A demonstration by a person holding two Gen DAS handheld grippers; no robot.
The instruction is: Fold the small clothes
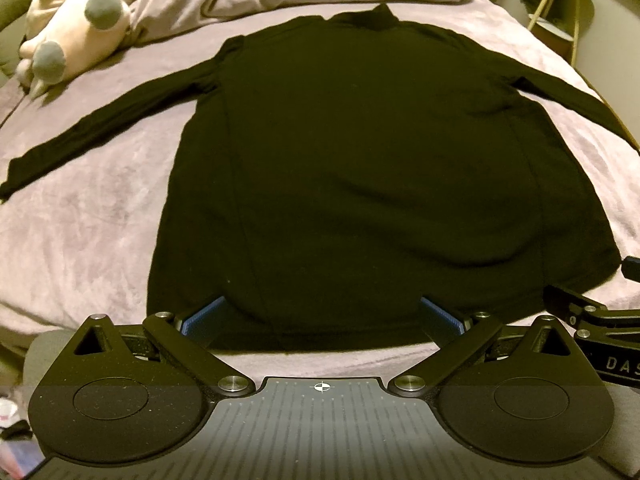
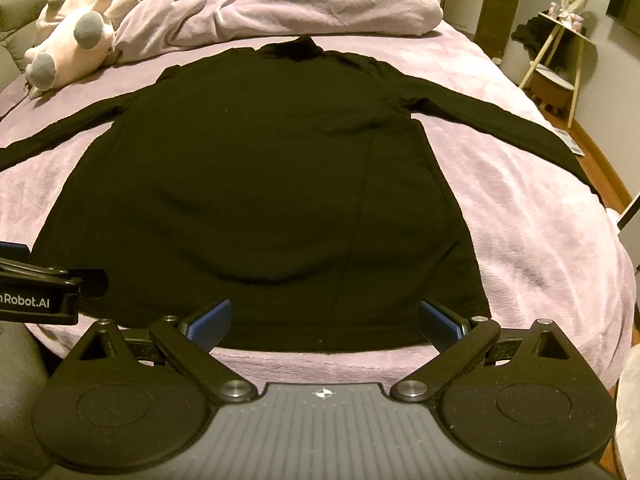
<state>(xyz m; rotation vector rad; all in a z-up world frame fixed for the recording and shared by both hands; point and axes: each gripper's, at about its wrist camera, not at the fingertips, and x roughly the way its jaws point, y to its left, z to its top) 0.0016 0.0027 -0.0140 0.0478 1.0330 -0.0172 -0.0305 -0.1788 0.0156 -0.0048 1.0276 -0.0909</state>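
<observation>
Your left gripper is wide open, and the bottom edge of the black top lies right in front of it, between its two blue fingers. Your right gripper is wide open too, and it sits at the same bottom edge, nearer the right corner. Neither gripper holds anything. You cannot tell if the fingers touch the cloth.

There is one black top. It lies flat on the bed, neck far from you, with its two long sleeves spread out to the sides. There are two grippers, side by side.

At the far end of the bed lies one bunched-up purple blanket. Beside it, at the far left, lies a pile of pink soft toys with gray feet. They are well apart from the top. A small wooden shelf stands on the floor to the right of the bed. Nothing lies on the top.
</observation>
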